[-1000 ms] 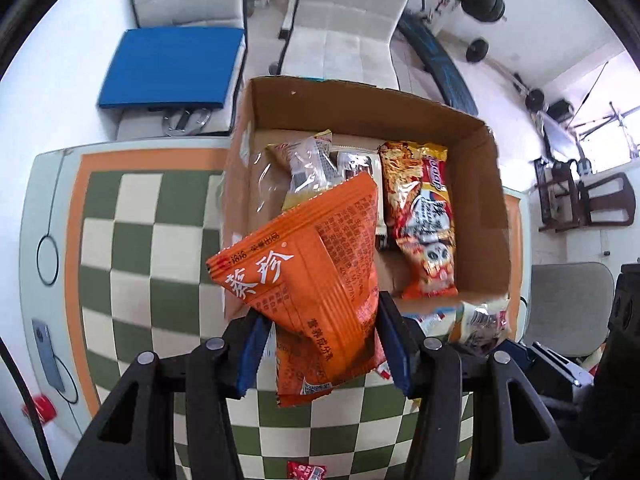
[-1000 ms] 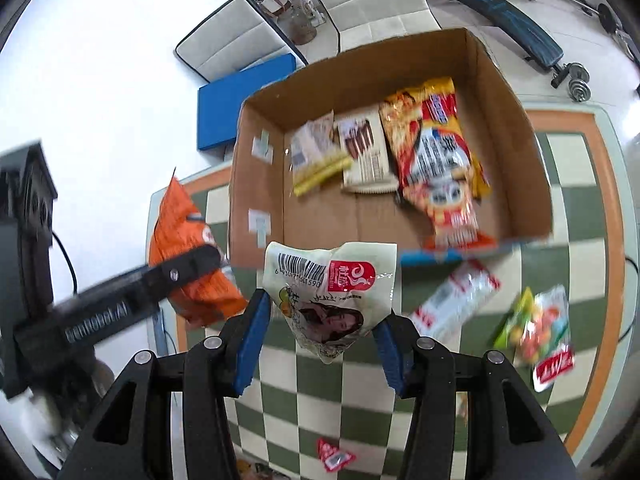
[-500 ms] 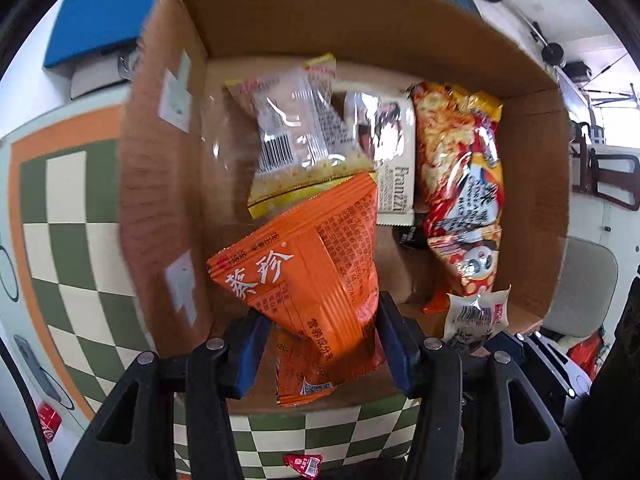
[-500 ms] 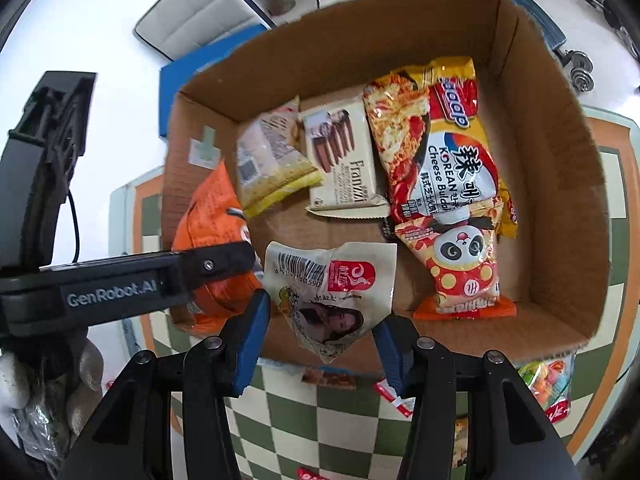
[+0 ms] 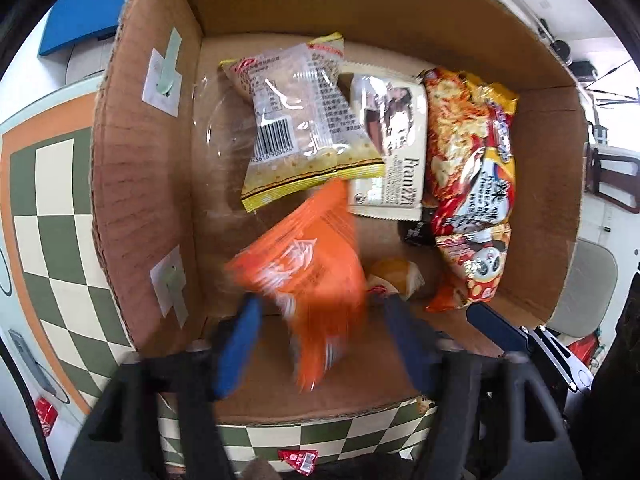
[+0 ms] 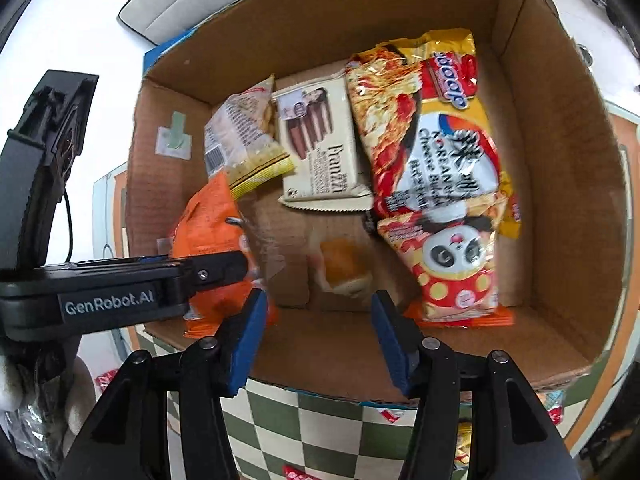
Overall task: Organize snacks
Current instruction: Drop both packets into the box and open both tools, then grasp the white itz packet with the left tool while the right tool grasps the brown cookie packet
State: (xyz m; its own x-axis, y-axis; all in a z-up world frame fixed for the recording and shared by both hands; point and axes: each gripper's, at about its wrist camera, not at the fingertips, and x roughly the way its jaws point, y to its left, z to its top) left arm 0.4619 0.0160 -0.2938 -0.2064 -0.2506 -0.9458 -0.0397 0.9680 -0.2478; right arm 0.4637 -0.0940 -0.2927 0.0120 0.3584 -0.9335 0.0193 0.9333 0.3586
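Observation:
An open cardboard box stands on the checkered table. Both grippers hover over its near edge. My left gripper is open; the blurred orange packet is between and just beyond its fingers, dropping into the box, and it also shows in the right wrist view. My right gripper is open and empty; the small white packet with a bun lies on the box floor beyond it. The box also holds a clear-and-yellow packet, a Franzzi wafer pack and red noodle bags.
The green-and-cream checkered table extends left of and in front of the box. Small red sachets lie on it near the front edge. More snacks lie at the right, mostly hidden by the box. A blue cushion sits beyond the table.
Both grippers have opened over the box. The orange packet has left the left gripper's grip and is falling; the white packet has dropped from the right gripper onto the box floor.

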